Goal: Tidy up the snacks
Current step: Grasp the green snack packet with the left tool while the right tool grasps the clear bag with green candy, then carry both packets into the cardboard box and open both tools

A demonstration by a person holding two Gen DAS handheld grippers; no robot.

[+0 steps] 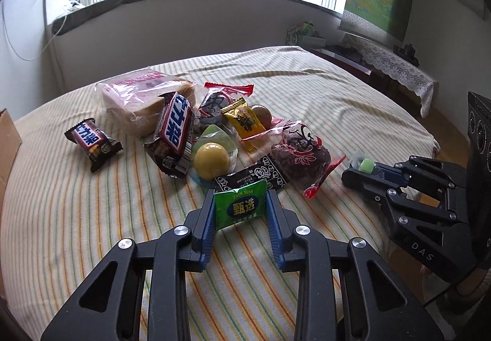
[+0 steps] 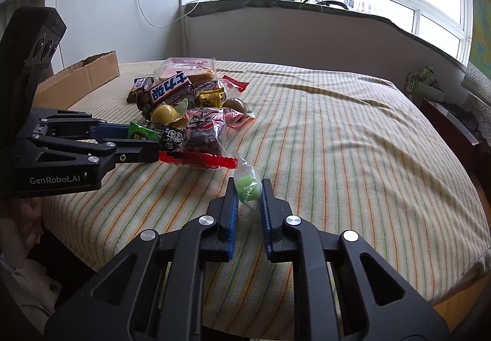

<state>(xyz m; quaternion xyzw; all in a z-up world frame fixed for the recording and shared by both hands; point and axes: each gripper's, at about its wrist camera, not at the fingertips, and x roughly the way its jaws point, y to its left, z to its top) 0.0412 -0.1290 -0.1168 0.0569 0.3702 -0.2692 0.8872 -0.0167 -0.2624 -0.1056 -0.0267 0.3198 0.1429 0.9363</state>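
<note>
1. The snacks lie in a loose heap on a bed with a striped cover (image 1: 307,86), near its middle.
2. The left hand-held gripper (image 1: 240,209) is clamped on a green sachet (image 1: 240,206) at the near edge of the heap; both blue pads press its sides, and the sachet stands upright between them.
3. The right hand-held gripper (image 2: 248,187) is closed on a small green candy in clear wrap (image 2: 246,186), which sits apart from the heap, just beside the red-edged bag of dark fruit (image 2: 204,134).
4. In the heap: a large chocolate bar (image 1: 175,132) leans on a bag of sliced bread (image 1: 144,98); a small chocolate bar (image 1: 93,143) lies alone to the left of them.
5. A round yellow sweet (image 1: 211,160) rests beside the large bar, with a black patterned packet (image 1: 254,177) just behind the green sachet.
6. A yellow wrapped candy (image 1: 245,123) lies toward the back of the heap.
7. A cardboard box (image 2: 79,77) sits at the left edge of the bed.
</note>
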